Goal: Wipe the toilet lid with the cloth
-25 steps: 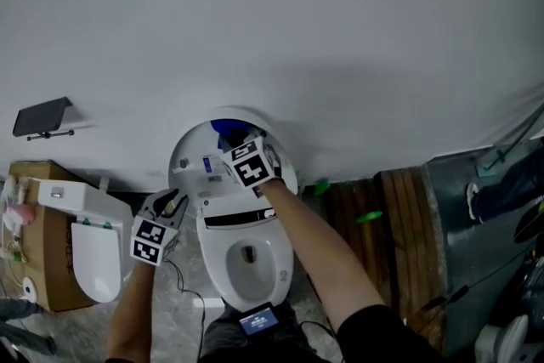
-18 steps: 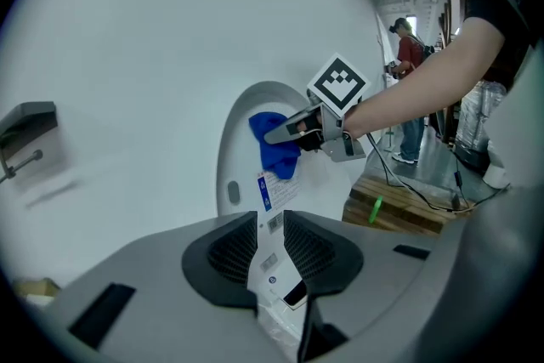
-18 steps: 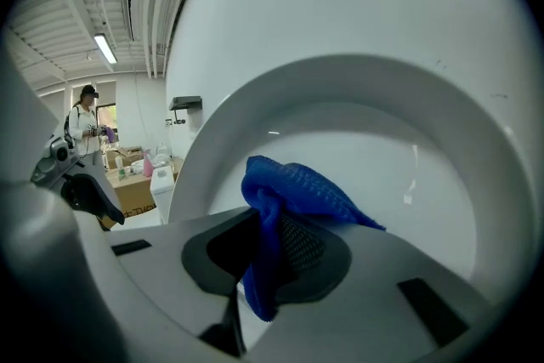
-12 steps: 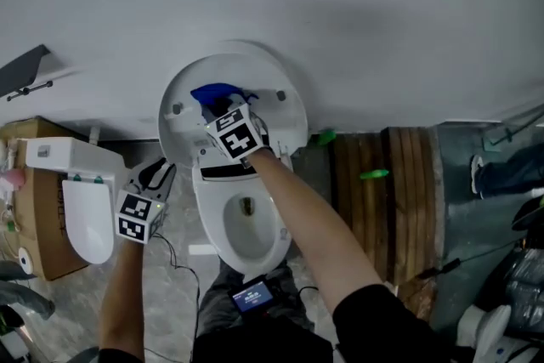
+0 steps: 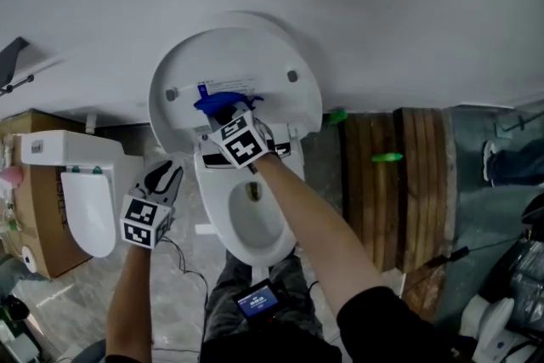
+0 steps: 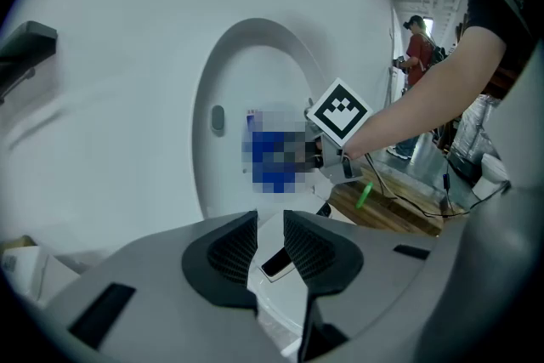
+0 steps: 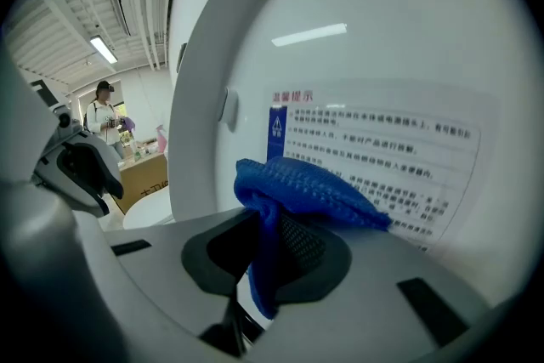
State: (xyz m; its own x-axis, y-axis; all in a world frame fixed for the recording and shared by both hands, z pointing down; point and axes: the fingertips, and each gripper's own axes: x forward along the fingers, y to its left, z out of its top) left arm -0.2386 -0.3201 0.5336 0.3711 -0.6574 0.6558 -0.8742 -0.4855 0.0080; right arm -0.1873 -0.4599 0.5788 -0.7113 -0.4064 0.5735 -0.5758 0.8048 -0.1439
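- The left gripper (image 5: 164, 178) hangs low at the left of the toilet bowl (image 5: 255, 225). Its fingers stand a narrow gap apart with nothing between them.
- The right gripper (image 5: 226, 116) reaches over the back edge of the bowl. Its fingers are closed on the blue cloth (image 7: 306, 187), which bunches up above them.
- The cloth lies straight ahead of the right fingers, low on the inner face of the raised toilet lid (image 5: 242, 47) and over a printed label (image 7: 382, 153). The lid's long axis runs up from the hinge, so most of the face to be wiped lies above the cloth. The right hand is by far the nearer one.
- It is hard to tell whether the cloth actually presses on the lid or stops just short of it. A mosaic patch covers the cloth in the left gripper view, and the marker cube hides the right fingers in the head view.
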